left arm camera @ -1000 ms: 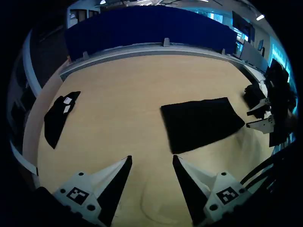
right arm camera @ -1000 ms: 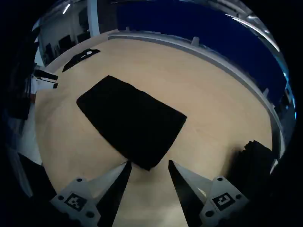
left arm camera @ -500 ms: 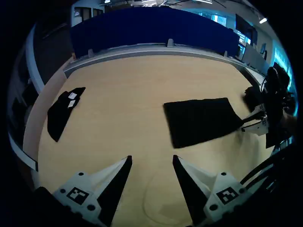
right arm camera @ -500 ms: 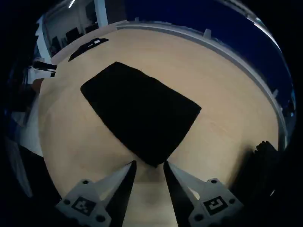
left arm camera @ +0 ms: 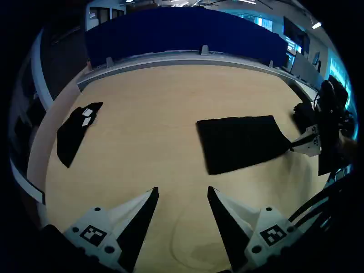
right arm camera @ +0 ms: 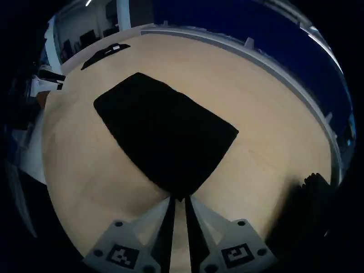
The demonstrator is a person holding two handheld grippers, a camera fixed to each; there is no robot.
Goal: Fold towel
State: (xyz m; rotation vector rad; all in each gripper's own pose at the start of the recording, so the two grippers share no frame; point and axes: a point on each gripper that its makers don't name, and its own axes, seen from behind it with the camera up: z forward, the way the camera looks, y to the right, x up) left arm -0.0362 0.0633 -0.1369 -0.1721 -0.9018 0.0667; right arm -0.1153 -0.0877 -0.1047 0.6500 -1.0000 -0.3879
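My right gripper (right arm camera: pixel 179 200) clamps its fingers on the towel (right arm camera: pixel 164 136) corner at six o'clock; left gripper (left arm camera: pixel 182 191) fingers stand apart.

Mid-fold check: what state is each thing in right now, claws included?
black towel: folded, lying flat on the table
right claw: closed on the towel's near corner
left claw: open, empty, above bare table
small dark cloth: lying flat, apart from the towel, untouched
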